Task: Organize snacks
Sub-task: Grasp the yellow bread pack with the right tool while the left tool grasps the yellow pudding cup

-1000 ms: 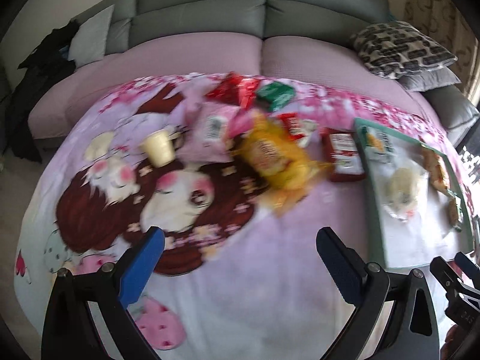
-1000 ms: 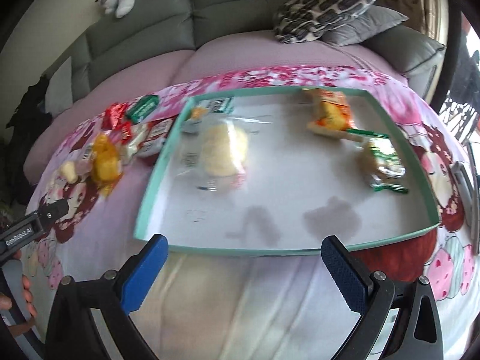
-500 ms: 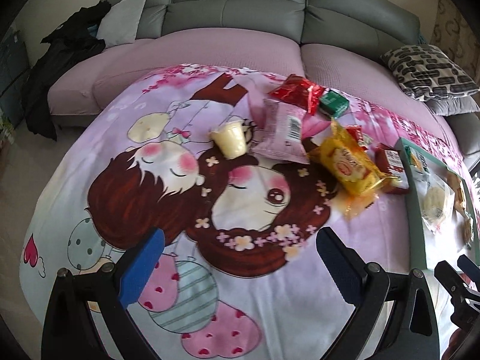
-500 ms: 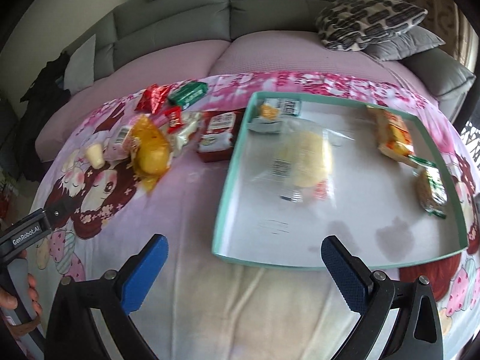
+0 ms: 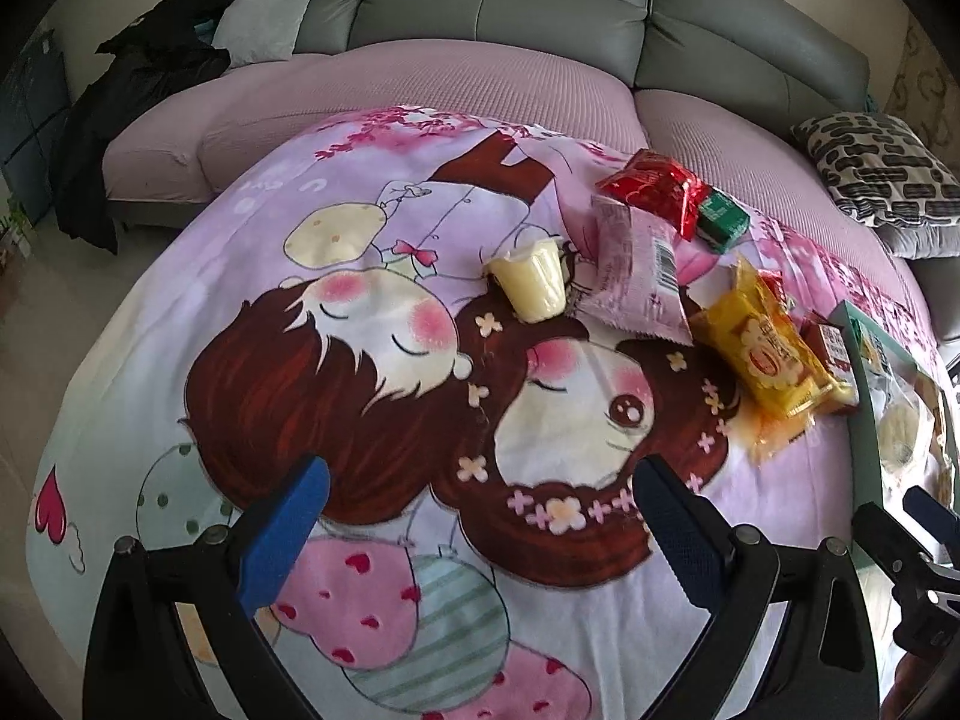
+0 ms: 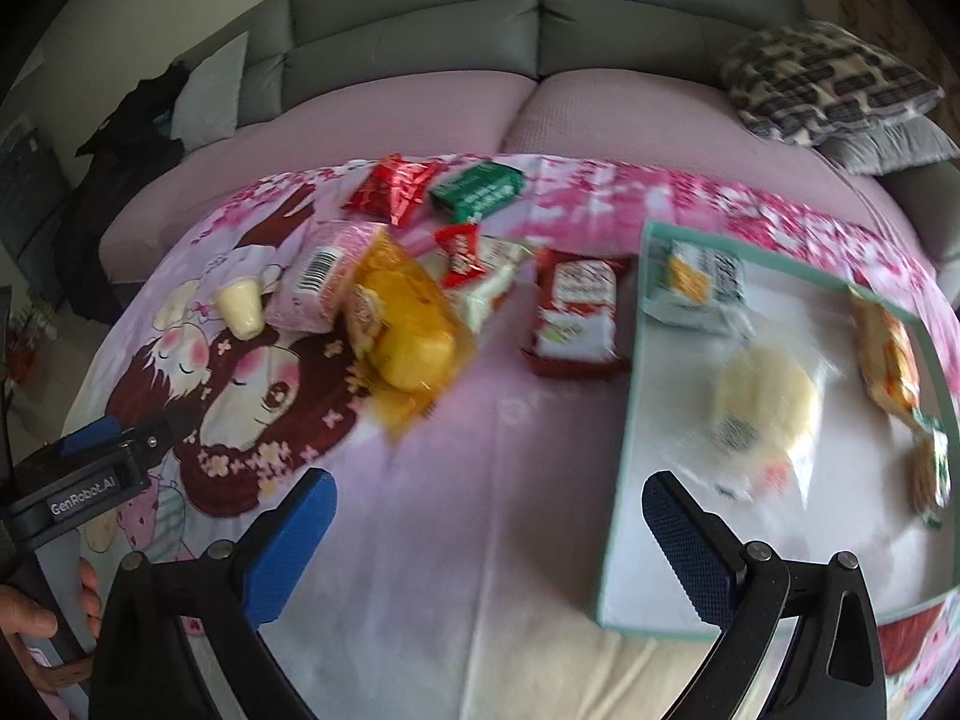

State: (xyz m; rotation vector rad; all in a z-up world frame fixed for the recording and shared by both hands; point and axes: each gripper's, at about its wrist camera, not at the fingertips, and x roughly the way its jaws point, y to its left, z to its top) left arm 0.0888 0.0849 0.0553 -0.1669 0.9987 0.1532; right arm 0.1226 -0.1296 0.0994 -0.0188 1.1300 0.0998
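Loose snacks lie on a cartoon-print cloth: a cream pudding cup (image 5: 534,288) (image 6: 240,307), a pink packet (image 5: 636,276) (image 6: 324,276), a yellow packet (image 5: 771,348) (image 6: 402,324), a red packet (image 5: 651,183) (image 6: 393,186), a green packet (image 5: 723,219) (image 6: 477,189) and a dark red packet (image 6: 576,318). A teal-rimmed tray (image 6: 630,360) (image 5: 864,360) at the right holds several snacks, among them a round pale bun (image 6: 768,396). My left gripper (image 5: 474,516) is open and empty, short of the snacks. My right gripper (image 6: 489,519) is open and empty, left of the tray.
A grey sofa (image 5: 510,18) with a pink seat cover curves behind the cloth. A patterned cushion (image 6: 828,81) lies at the back right, dark clothing (image 5: 150,90) at the back left. The left gripper's body (image 6: 90,486) shows at the left in the right wrist view.
Both views have swung to the left. The tray has slid toward the right edge in each view and the loose snacks have come nearer the middle. Both grippers stay open.
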